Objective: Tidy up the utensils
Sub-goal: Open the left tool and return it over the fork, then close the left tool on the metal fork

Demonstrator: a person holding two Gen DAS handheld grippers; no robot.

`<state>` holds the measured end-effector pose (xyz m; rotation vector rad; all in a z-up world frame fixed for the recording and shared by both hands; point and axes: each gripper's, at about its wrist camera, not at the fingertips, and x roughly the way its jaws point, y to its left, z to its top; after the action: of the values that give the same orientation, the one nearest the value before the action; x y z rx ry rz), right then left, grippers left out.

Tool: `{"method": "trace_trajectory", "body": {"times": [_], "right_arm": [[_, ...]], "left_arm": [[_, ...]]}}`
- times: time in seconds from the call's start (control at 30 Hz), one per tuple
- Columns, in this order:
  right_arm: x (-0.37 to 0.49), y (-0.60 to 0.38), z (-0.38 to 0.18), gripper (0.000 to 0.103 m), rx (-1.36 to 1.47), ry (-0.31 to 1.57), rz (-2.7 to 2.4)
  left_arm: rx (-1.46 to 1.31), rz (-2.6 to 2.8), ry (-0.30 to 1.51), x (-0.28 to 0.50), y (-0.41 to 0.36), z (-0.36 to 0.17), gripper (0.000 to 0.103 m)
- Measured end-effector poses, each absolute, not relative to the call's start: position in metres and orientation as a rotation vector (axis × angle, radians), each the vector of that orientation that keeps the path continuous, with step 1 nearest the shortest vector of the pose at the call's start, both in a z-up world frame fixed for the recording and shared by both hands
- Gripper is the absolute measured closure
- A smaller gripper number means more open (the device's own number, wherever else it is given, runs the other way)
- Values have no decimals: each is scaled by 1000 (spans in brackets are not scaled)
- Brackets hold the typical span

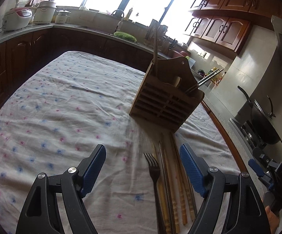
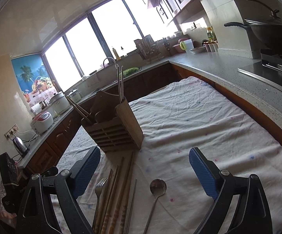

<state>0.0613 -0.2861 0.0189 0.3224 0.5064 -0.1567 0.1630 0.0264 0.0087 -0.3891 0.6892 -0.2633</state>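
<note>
The slatted wooden utensil caddy (image 1: 167,99) stands on the flower-print white tablecloth (image 1: 63,105), with 2 steel chopsticks (image 1: 206,81) poking out of one end compartment and a long wooden stick (image 1: 155,44) out of the other. Right in front of it you've got a dark metal fork (image 1: 153,170) lying beside a row of wooden chopsticks (image 1: 177,185), plus a steel spoon (image 2: 156,191) a little further right. Your left gripper (image 1: 143,168) hovers wide open over the fork and chopsticks, gripping nothing, and your right gripper (image 2: 144,172) is just as spread and empty above the spoon.

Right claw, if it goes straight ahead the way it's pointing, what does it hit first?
Probably the metal spoon lying on the floral tablecloth between the right claw tips; beyond it the cloth looks free, though depth is unclear.
</note>
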Motion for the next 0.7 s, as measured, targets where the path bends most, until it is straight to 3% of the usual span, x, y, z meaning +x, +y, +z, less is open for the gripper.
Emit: {"method": "trace_trajectory", "body": {"times": [0.7], "right_arm": [[78, -284, -37, 10, 293, 701, -176]], "left_arm": [[-328, -315, 871, 194, -14, -25, 28]]}}
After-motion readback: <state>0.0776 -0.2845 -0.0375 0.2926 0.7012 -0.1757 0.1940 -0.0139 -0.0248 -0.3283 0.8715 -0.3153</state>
